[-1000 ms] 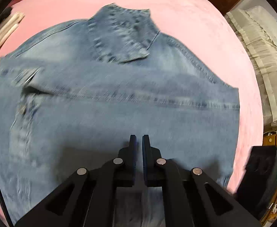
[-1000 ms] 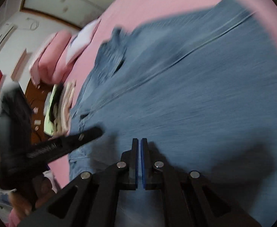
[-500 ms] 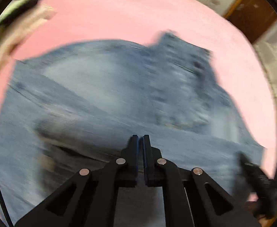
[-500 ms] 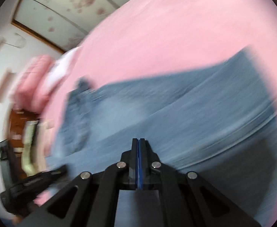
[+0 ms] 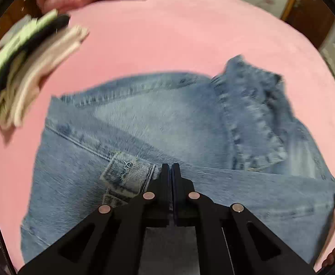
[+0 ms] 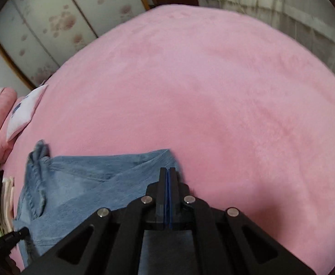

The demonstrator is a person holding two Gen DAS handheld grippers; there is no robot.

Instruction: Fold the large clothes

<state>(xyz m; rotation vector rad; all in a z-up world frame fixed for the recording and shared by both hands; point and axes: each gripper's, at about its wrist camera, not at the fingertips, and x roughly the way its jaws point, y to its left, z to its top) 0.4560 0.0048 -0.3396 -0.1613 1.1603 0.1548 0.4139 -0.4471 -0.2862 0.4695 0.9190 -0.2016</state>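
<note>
A blue denim jacket (image 5: 167, 123) lies on the pink bed (image 5: 178, 36), its collar (image 5: 254, 114) toward the right. A folded layer of it lies across the lower part. My left gripper (image 5: 170, 167) is shut on the denim edge beside a sleeve cuff (image 5: 126, 171). In the right wrist view the jacket (image 6: 87, 183) lies lower left on the bed (image 6: 213, 91). My right gripper (image 6: 167, 170) is shut on the denim at its right corner.
A stack of folded clothes (image 5: 23, 73) sits at the left on the bed and also shows in the right wrist view (image 6: 0, 204). Pillows (image 6: 14, 112) lie at the head. A patterned wardrobe (image 6: 53, 23) and curtain (image 6: 281, 6) stand beyond the bed.
Both grippers, still shut, have swept forward over the jacket with the denim. The views now tilt up toward the bed and the far wall, and less of the jacket shows.
</note>
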